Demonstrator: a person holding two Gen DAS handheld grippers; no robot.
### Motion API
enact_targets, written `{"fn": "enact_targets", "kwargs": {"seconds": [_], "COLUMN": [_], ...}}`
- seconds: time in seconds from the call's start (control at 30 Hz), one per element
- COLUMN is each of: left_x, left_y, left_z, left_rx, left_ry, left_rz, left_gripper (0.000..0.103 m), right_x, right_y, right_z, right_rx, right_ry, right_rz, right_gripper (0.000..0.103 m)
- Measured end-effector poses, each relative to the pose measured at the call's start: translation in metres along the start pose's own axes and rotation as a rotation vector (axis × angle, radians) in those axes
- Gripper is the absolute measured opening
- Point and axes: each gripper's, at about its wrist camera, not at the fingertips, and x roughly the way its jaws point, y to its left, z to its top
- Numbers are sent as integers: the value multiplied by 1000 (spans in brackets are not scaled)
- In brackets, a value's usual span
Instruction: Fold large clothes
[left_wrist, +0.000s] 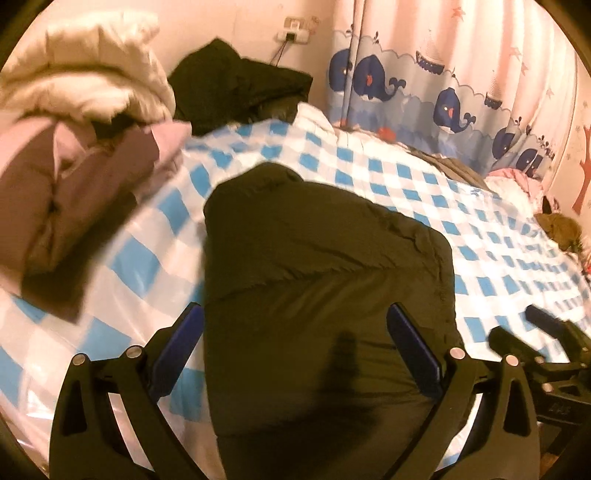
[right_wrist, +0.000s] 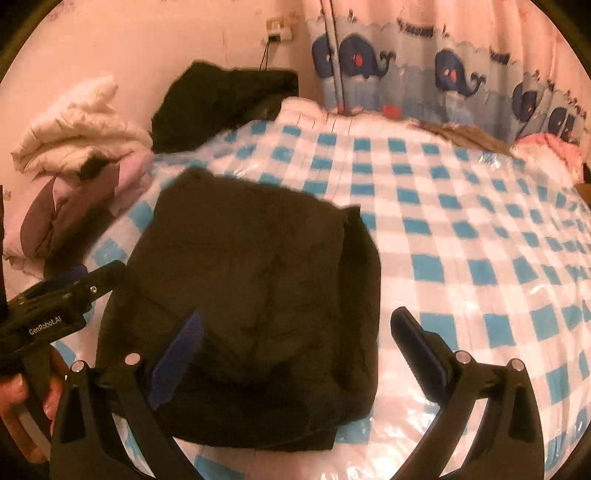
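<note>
Bedspread (right_wrist: 443, 236) in blue check carries your dark jacket (right_wrist: 251, 288), already folded into a compact block near the front edge. Folded garments (left_wrist: 74, 155) sit stacked at the left. Your left gripper (left_wrist: 295, 339) and right gripper (right_wrist: 295, 347) both gape wide, holding nothing; stacking seems left.

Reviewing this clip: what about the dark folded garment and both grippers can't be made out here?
- Dark folded garment: its near edge, left wrist view, is hidden by the frame and the left gripper.
- Left gripper, right wrist view: fingertips blurred, frame edge cuts its body.
- Right gripper: jaws open; contact with the garment unclear.
- Clothes pile: motion-blurred.
</note>
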Motion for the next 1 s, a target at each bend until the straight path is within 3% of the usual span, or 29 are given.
{"fn": "enact_targets", "kwargs": {"seconds": [0.07, 0.17, 0.27, 1.0], "left_x": [-3, -4, 0, 6], "left_y": [-2, -4, -6, -13], "left_z": [0, -1, 0, 0], "left_rx": [8, 27, 46, 56], "left_ry": [-7, -11, 4, 19], "left_rz": [10, 42, 62, 70], "left_gripper": [95, 95, 95, 95], "right_x": [-11, 12, 10, 19], "right_y": [-2, -5, 0, 13], "right_z": [-2, 1, -4, -6], "right_rx": [6, -10, -36, -80], "right_ry": [-58, 40, 12, 49], "right_rz": [-3, -26, -44, -68], "right_gripper": [98, 98, 98, 98]}}
